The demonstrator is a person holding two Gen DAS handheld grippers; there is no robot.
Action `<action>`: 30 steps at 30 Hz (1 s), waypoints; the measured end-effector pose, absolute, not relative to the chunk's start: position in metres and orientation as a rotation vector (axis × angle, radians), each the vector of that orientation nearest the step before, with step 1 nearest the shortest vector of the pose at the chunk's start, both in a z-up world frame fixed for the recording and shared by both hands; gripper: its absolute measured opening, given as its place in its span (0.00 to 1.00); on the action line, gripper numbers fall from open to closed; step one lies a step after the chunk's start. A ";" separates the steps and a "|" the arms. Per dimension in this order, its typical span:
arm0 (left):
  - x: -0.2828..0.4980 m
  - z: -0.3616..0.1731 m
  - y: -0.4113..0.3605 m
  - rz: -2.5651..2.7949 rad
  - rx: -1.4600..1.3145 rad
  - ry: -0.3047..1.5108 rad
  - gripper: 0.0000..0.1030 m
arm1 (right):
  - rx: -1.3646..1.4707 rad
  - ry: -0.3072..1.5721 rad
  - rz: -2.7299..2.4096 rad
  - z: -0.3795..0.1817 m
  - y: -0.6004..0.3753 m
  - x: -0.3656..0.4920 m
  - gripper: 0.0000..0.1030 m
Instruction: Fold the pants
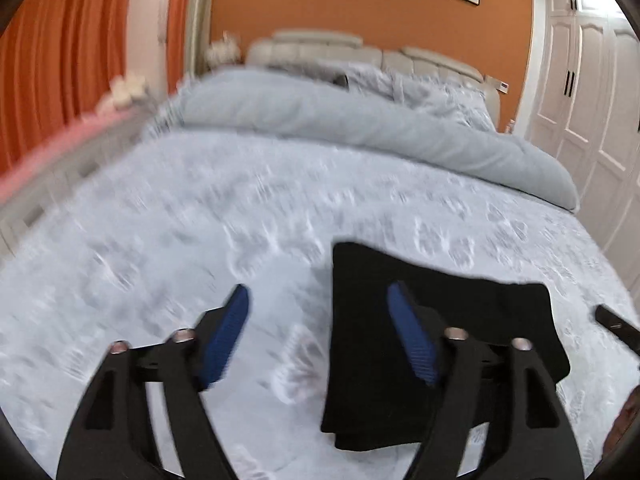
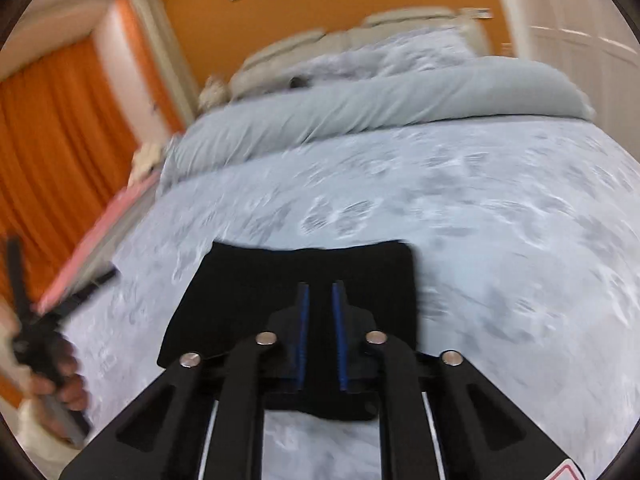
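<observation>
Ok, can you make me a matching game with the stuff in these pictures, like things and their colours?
Things:
1. pants
2. curtains
3. wardrobe doors
4. pads of the left hand-held gripper

Colours:
A. white
B. blue
C. black
D. orange

Pairs: 1-C, 2-D, 3-A, 4-B
</observation>
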State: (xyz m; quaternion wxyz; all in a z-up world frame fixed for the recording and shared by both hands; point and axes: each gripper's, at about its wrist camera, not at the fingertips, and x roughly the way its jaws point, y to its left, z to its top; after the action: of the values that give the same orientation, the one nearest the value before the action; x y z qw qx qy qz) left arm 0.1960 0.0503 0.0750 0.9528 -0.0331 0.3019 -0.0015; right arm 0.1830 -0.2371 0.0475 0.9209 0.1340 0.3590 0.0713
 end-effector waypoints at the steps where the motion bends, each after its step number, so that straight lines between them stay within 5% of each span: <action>1: 0.191 0.082 0.048 0.011 -0.055 0.599 0.80 | 0.236 0.770 0.154 0.040 -0.225 0.201 0.09; 6: 0.171 0.086 0.031 0.023 0.030 0.620 0.81 | 0.136 0.988 -0.033 -0.040 -0.247 0.277 0.00; 9: 0.161 0.064 0.022 0.032 0.097 0.702 0.82 | 0.369 0.924 -0.044 -0.024 -0.276 0.266 0.00; 15: 0.130 0.029 0.009 -0.003 0.105 0.798 0.82 | 0.171 0.813 0.006 0.054 -0.229 0.143 0.04; 18: 0.108 0.024 0.005 -0.032 0.088 0.824 0.82 | 0.132 0.781 0.000 0.066 -0.217 0.087 0.16; 20: 0.095 0.023 0.003 -0.037 0.083 0.827 0.83 | 0.129 0.765 -0.021 0.064 -0.212 0.053 0.35; 25: 0.062 0.020 0.009 -0.027 0.055 0.828 0.87 | 0.152 0.770 -0.057 0.045 -0.210 0.000 0.35; 30: 0.040 0.008 0.004 0.019 0.131 0.782 0.92 | 0.130 0.816 -0.100 0.020 -0.211 -0.007 0.47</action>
State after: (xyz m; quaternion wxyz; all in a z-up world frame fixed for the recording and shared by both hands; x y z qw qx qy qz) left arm 0.0395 0.0044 0.0079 0.9224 0.0638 0.3809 0.0091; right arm -0.0068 -0.2115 0.0198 0.9147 0.0633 0.3963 -0.0485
